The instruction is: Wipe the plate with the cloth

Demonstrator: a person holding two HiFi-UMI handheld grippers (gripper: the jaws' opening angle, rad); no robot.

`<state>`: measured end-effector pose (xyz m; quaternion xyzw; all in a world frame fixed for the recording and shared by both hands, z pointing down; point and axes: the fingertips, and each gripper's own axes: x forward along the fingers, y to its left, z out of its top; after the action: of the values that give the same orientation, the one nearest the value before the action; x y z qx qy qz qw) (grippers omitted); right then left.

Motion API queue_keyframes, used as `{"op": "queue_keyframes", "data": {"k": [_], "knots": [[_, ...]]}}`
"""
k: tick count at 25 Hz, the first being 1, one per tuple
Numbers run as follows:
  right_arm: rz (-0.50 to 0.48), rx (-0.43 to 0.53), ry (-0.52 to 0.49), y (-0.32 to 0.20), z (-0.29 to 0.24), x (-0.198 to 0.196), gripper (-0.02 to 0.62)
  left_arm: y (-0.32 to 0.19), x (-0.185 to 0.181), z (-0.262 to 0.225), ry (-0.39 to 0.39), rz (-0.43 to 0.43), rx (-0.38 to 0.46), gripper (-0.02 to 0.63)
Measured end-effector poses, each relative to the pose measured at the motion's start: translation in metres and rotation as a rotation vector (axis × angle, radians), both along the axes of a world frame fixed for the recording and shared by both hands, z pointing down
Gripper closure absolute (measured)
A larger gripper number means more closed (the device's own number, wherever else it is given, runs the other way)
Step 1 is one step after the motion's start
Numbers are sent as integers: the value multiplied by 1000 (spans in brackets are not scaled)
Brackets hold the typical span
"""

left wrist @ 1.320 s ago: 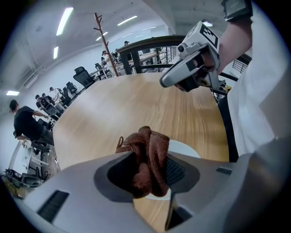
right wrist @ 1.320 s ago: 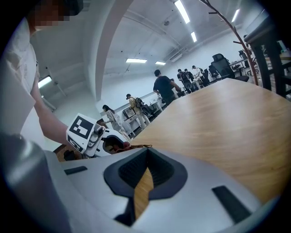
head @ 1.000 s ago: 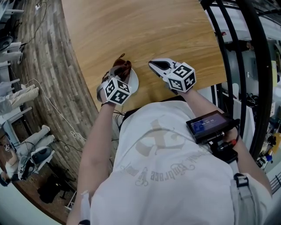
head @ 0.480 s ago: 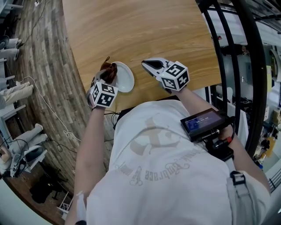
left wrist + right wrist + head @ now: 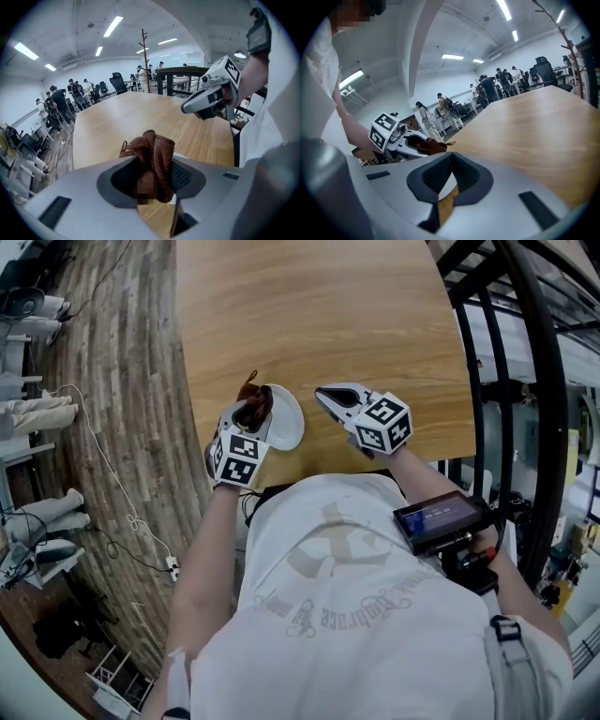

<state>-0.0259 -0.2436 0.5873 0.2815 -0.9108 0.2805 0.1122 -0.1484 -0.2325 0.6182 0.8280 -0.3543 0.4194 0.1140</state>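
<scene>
1. Plate (image 5: 289, 420): a small white one, lying on the light wood tabletop (image 5: 328, 315) close to its near edge and left corner, just in front of the person.
2. The left claw (image 5: 249, 418) hangs over the plate's left side. Its jaws are pressed onto a bunched brown cloth (image 5: 257, 401), and folds stick out past the tips.
3. The right claw (image 5: 324, 392) sits just right of the plate, apart from it. Its jaws have their tips together with nothing between them.
4. Beyond both claws the tabletop runs on bare, with a curved left edge. Left of it is a plank floor (image 5: 131, 362) crossed by a white cable (image 5: 103, 465). To the right stands a black metal frame (image 5: 487, 362).
5. Farther off is an open office with strip lights (image 5: 114, 26) on the ceiling, a wooden coat stand (image 5: 144, 58) past the tabletop's far end, and people (image 5: 58, 98) standing among chairs.
6. In the left gripper view the claw's own body covers almost all of the plate. No view shows whether the cloth touches the plate.
</scene>
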Motion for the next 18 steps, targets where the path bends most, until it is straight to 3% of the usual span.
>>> {"op": "queue_keyframes", "data": {"k": [12, 18], "knots": [[-129, 147, -52, -5, -50, -33, 583, 13, -18, -51, 310, -265, 79, 436], [-166, 181, -89, 6, -67, -35, 583, 33, -19, -72, 462, -278, 135, 437]]}}
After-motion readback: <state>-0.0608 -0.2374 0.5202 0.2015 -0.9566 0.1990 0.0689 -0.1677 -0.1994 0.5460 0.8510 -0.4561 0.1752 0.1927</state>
